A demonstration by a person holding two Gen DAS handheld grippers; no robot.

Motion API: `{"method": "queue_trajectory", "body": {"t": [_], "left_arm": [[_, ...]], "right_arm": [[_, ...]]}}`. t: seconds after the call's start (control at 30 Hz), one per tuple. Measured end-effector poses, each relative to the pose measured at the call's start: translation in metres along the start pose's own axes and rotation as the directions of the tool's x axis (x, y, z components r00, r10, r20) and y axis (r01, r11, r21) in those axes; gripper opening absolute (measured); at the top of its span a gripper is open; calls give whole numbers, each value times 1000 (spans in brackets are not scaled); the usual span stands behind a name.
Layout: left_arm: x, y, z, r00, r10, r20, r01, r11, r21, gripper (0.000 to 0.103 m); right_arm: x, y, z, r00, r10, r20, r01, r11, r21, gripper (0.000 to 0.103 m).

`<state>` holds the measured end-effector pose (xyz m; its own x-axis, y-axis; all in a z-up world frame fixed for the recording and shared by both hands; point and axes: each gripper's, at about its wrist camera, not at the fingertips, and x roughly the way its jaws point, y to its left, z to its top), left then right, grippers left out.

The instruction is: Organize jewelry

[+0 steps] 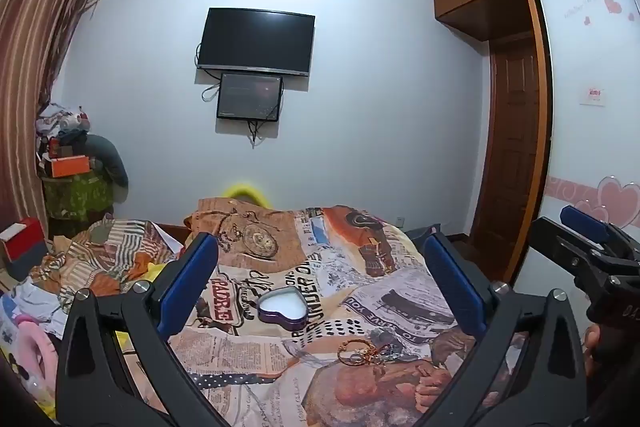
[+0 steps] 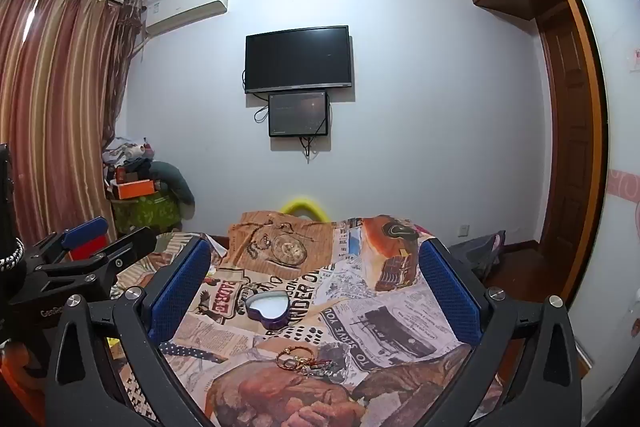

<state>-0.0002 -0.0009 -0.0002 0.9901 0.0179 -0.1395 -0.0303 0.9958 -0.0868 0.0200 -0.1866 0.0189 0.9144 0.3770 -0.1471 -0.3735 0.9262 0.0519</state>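
A purple heart-shaped tin (image 1: 283, 308) (image 2: 267, 308) with a white inside lies open on the newspaper-print bedspread (image 1: 384, 291) (image 2: 400, 311). Nearer to me lies a small heap of jewelry (image 1: 362, 350) (image 2: 302, 359): a gold-brown bangle, a red cord and some metal charms. My left gripper (image 1: 320, 275) hovers above the bed, open, with nothing between its blue pads. My right gripper (image 2: 316, 283) is also open and empty, level with the left. Each gripper shows at the side of the other's view: the right one (image 1: 588, 239), the left one (image 2: 86, 243).
Crumpled bedding and a red box (image 1: 22, 241) lie at the left. A pile of boxes and clothes (image 1: 76, 171) stands in the far left corner by the curtain. A television (image 1: 256, 41) hangs on the far wall; a wooden wardrobe and door (image 1: 516, 147) stand at the right.
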Motion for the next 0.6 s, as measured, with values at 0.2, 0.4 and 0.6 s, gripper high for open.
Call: {"method": "queue_trajectory", "body": {"t": [0.2,0.4,0.6], "left_arm": [[2,-2,-2,1000,2,-2,-2,1000,15,103],[-1,-1,2,1000,-5,-12,5,1000,3,103],[3,-2,-1,1000,0,-23,1,1000,11,103]], "right_arm": [[1,-1,0,1000,1,-5,-1,1000,7,103],[-1,-1,1,1000,-1,-4,1,1000,3,103],[3,-2,2,1000,0,-12,0,1000,10,103]]}}
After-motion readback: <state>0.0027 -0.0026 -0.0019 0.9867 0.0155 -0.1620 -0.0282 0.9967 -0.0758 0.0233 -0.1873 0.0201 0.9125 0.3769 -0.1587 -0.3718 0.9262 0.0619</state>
